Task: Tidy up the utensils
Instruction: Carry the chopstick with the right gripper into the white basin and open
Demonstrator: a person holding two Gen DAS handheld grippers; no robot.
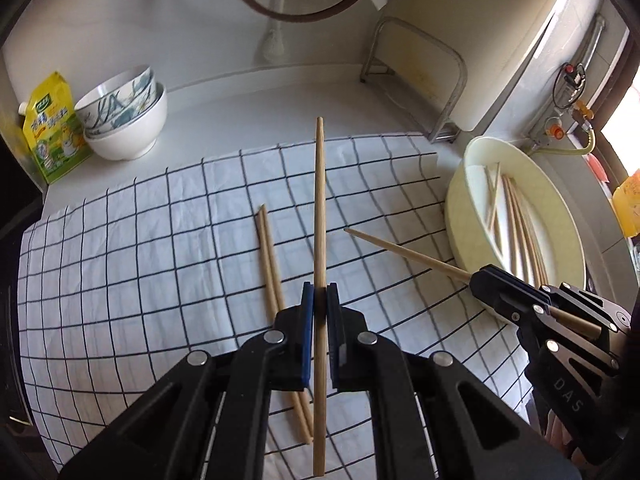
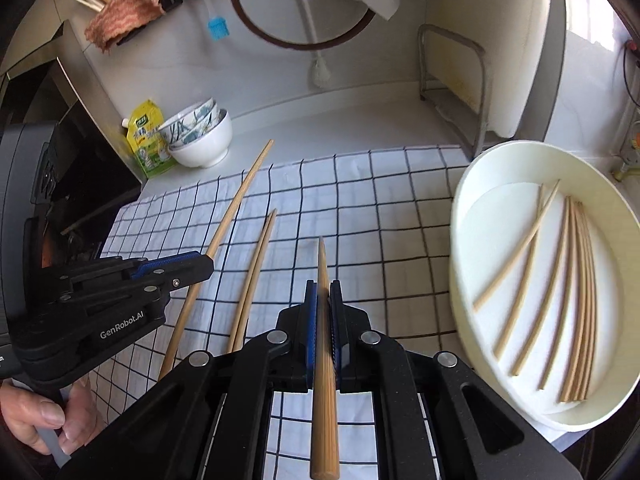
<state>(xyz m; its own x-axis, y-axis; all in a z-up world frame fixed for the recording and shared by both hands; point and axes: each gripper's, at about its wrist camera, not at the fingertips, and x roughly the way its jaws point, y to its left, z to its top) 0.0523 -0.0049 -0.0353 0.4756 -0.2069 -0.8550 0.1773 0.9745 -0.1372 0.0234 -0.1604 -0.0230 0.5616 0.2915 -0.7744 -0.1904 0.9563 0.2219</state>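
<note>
On my right wrist feed I read "GenRobot.AI" in white on the black body of the left gripper. On my left wrist feed, white letters "DAS" stand on the side of the right gripper. The yellow-green pouch by the bowls carries printed characters, but I cannot make them out in either view.
</note>
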